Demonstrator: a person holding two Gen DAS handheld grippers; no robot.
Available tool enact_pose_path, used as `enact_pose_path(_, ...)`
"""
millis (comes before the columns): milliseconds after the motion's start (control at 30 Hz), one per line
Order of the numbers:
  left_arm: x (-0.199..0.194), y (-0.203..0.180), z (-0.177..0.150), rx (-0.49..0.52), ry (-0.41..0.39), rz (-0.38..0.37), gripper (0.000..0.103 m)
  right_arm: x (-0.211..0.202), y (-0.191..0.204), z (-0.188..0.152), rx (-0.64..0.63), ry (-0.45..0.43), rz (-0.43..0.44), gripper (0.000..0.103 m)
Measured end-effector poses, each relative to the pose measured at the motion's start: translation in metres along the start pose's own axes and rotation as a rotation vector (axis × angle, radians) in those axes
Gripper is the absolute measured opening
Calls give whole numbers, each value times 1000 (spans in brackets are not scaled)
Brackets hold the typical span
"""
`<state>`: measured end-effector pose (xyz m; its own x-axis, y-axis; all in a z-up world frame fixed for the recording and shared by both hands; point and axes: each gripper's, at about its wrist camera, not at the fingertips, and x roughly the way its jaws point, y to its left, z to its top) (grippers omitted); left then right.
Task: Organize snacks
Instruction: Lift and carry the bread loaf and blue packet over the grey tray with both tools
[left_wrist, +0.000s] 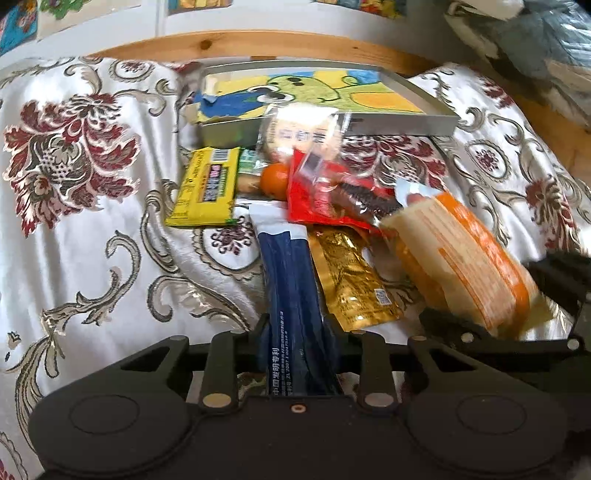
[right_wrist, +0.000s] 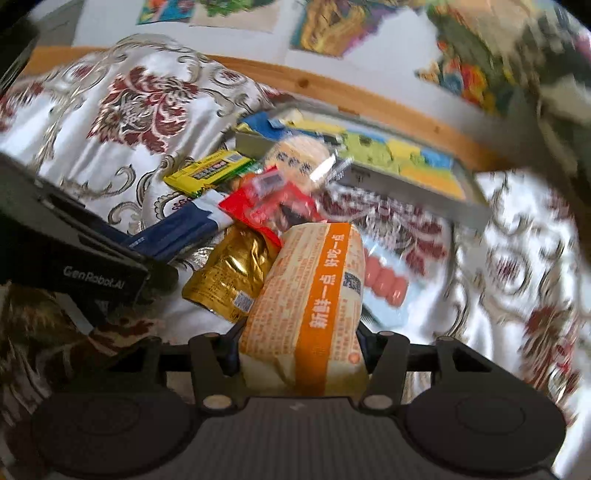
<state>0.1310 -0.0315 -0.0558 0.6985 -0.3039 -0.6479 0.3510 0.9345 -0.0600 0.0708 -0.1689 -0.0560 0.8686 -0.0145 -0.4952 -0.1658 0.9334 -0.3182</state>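
My left fingers (left_wrist: 297, 328) pinch a long dark-blue sachet (left_wrist: 291, 280) low over the floral bedcover (left_wrist: 92, 221), while my right fingers (right_wrist: 303, 332) clamp an orange-and-cream wrapped bread pack (right_wrist: 310, 295).

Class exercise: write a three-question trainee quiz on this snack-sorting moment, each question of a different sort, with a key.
1. True or false: the left gripper is shut on the long dark blue packet.
2. What does the right gripper hold? A) crinkled gold foil pouch B) orange-and-cream wrapped bread pack C) flat yellow packet
3. Fill in: the shallow grey tray holds a cartoon ____.

Key: 1 true; 2 B; 3 picture.
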Motion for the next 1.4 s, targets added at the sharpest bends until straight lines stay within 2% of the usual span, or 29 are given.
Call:
enact_pose_path(100, -5, 1, -1, -29, -28, -22, 30, -5, 3, 0, -30, -37, -24, 58)
enact_pose_path(267, -15, 2, 2, -47, -113, -28, 30, -10, 1, 0, -17, -86, -48, 58)
enact_pose_path(367, -17, 3, 3, -55, -134, -26, 30, -13, -1, 1, -13, -112, -58, 58)
enact_pose_path(500, -14, -1, 3, -24, -117, -3, 29, -11, 0, 0, -16, -110, -47, 58)
enact_pose_path(567, -8, -2, 1, 1, -75, 7, 29, -11, 2, -1, -17, -106, -43, 58)
enact_pose_path(700, 8, 3, -3, -16, 27, -7, 33, -11, 2, 0, -19, -109, -40, 58)
enact_pose_path(900, 21, 8, 2, -11, 26, -18, 35, -13, 2, -1, -18, -115, -45, 58)
enact_pose_path(1100, 18, 9, 4, -36, 30, -18, 28, -13, 4, -1, -27, -123, -43, 58)
enact_pose_path(1233, 3, 11, 2, -79, 23, 27, 26, -17, 4, 0, -28, -134, -46, 59)
enact_pose_path(1400, -29, 16, 5, -123, -52, 66, 26, -30, 5, 7, -29, -180, -45, 59)
